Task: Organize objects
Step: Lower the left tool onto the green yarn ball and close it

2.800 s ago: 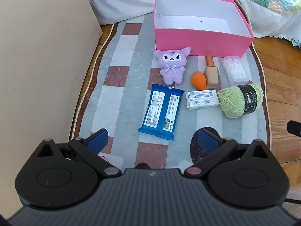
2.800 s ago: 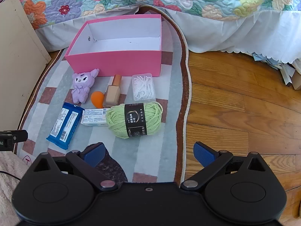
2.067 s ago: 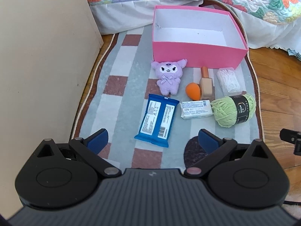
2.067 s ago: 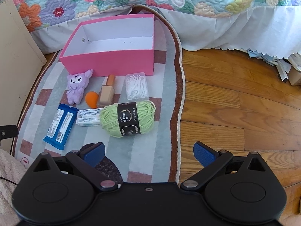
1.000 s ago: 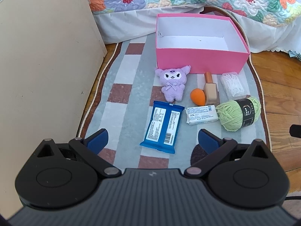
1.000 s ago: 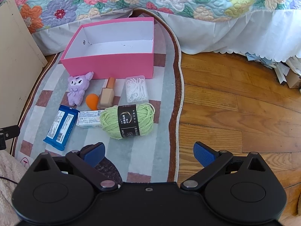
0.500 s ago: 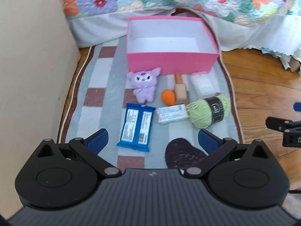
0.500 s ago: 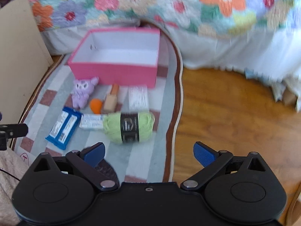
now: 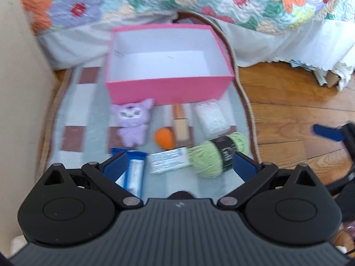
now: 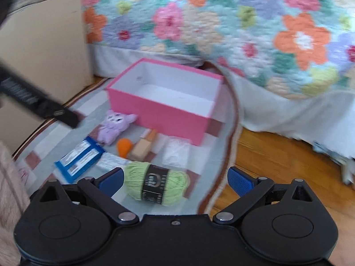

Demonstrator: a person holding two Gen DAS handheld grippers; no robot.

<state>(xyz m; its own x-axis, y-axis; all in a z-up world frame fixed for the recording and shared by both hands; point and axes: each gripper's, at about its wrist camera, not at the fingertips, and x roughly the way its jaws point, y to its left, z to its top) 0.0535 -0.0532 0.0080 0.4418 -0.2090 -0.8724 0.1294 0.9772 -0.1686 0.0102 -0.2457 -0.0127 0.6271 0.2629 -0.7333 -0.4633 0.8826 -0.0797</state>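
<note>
Pink cardboard forms the open box (image 9: pixel 168 89) standing at the far end of the striped rug (image 9: pixel 84 93), its white inside bare, close to the bed's floral quilt (image 10: pixel 221 22) and white skirt (image 9: pixel 288 44). Just in front of the box's near wall, on the rug, lie a purple plush toy (image 9: pixel 133 122) at the left, a tan bottle with an orange cap (image 9: pixel 180 125) in the middle and a clear tub of white swabs (image 9: pixel 212 118) toward the rug's right edge. An orange egg-shaped sponge (image 9: pixel 164 138) sits just beside the bottle's base. Nearer the rug's near end run a blue wrapped packet (image 10: pixel 79 161), a small white carton (image 9: pixel 169 160) and a ball of light green yarn (image 10: pixel 156 185) with a black band, the carton touching the yarn. The left gripper (image 9: pixel 180 166) hovers above this near row with its blue-padded jaws spread wide and nothing between them; the packet shows behind its left finger and the yarn behind its right. The right gripper (image 10: pixel 175 180) hangs over the rug's right near corner, jaws likewise wide and empty, the yarn lying between its fingers in view but below them. A beige panel (image 9: pixel 20 88) stands along the rug's left edge, and wooden floorboards (image 9: pixel 288 115) stretch beyond its right edge. Both views are motion-blurred.
</note>
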